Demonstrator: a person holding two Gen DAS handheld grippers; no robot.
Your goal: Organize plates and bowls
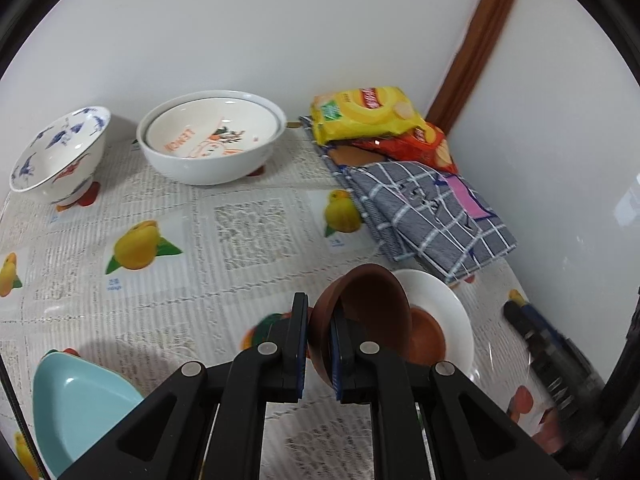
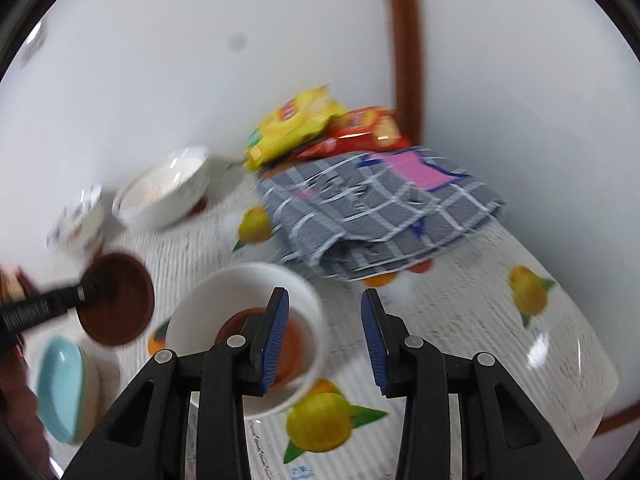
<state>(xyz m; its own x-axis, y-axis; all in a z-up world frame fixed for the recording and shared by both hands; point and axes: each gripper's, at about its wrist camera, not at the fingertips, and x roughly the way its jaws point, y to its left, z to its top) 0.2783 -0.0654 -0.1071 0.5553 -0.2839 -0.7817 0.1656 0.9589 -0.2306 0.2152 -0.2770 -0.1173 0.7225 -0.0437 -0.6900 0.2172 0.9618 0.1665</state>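
Note:
My left gripper (image 1: pixel 320 320) is shut on the rim of a brown bowl (image 1: pixel 372 312) and holds it tilted above the table; it also shows in the right wrist view (image 2: pixel 116 300). Beside it a white plate (image 1: pixel 452 312) carries an orange-brown saucer (image 1: pixel 428 336). My right gripper (image 2: pixel 325 324) is open and empty, hovering over the right edge of that white plate (image 2: pixel 208 308) with the saucer (image 2: pixel 296 344). A large white bowl (image 1: pixel 212 160) holds a printed plate (image 1: pixel 212 132). A blue-patterned bowl (image 1: pixel 56 152) stands at the far left. A light blue dish (image 1: pixel 76 408) lies near left.
A folded grey checked cloth (image 1: pixel 432 216) lies at the right near the wall, with yellow (image 1: pixel 364 114) and red (image 1: pixel 420 146) snack bags behind it. The fruit-print tablecloth (image 1: pixel 240 224) covers the table. White walls close off the back and right.

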